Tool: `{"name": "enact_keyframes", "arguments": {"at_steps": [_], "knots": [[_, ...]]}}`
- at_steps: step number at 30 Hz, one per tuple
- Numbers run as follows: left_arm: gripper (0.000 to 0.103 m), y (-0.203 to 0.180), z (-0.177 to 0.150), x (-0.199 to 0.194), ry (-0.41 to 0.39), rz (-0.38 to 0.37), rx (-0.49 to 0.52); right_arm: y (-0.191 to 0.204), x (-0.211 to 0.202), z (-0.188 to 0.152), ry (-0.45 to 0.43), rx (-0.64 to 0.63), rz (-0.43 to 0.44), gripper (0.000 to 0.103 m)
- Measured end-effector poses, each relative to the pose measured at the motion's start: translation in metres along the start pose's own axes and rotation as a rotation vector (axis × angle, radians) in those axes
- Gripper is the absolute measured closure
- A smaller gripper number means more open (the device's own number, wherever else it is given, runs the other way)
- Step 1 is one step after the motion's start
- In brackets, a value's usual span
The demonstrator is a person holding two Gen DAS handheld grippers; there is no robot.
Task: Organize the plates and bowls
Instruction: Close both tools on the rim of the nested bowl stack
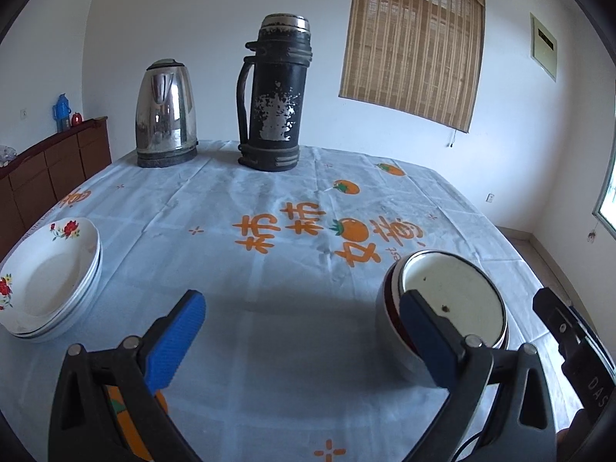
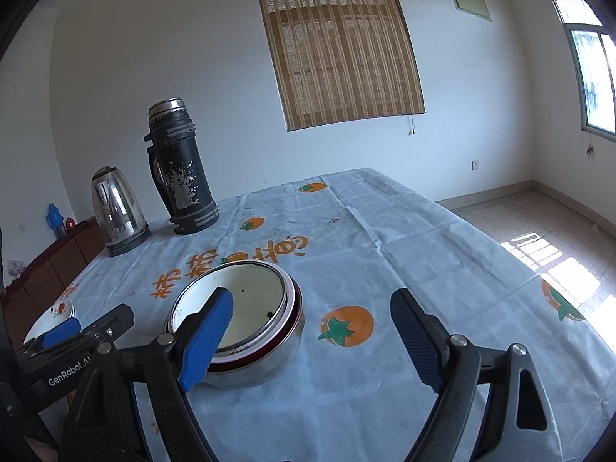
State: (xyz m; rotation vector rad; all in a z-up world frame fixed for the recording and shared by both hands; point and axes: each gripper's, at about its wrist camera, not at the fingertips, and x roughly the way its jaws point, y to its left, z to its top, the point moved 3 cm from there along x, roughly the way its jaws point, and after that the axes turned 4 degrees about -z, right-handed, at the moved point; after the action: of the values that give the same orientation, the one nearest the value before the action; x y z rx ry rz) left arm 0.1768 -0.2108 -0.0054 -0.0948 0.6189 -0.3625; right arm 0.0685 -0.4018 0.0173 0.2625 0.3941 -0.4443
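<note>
Both grippers, left (image 1: 304, 340) and right (image 2: 312, 340), are wide and empty; the plates (image 1: 46, 281) and bowls (image 2: 246, 331) look stacked, so check alignment gently

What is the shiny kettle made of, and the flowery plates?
The kettle looks like polished steel: it mirrors the room. The flowery plates look like glazed ceramic, glossy white with printed red flowers, though enamel or melamine is possible.
</note>
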Motion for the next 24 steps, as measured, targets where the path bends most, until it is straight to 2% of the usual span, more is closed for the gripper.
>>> {"name": "enact_keyframes", "arguments": {"at_steps": [5, 8, 13, 16, 19, 24], "knots": [[0.001, -0.005, 0.005, 0.02, 0.028, -0.041, -0.059, 0.003, 0.024, 0.005, 0.051, -0.01, -0.009, 0.017], [0.001, -0.017, 0.004, 0.03, 0.059, -0.052, -0.023, 0.007, 0.036, 0.007, 0.075, -0.021, 0.0, 0.017], [0.003, -0.027, 0.004, 0.045, 0.083, -0.026, 0.017, 0.007, 0.06, 0.007, 0.146, 0.008, 0.023, 0.018], [0.003, -0.03, 0.003, 0.052, 0.09, -0.021, 0.033, 0.005, 0.068, 0.005, 0.168, 0.003, 0.021, 0.025], [0.002, -0.033, 0.001, 0.059, 0.102, 0.038, 0.089, 0.001, 0.075, 0.002, 0.2, 0.003, 0.016, 0.028], [0.002, -0.036, -0.001, 0.063, 0.118, 0.062, 0.122, 0.005, 0.081, -0.003, 0.252, -0.016, 0.032, 0.04]]}}
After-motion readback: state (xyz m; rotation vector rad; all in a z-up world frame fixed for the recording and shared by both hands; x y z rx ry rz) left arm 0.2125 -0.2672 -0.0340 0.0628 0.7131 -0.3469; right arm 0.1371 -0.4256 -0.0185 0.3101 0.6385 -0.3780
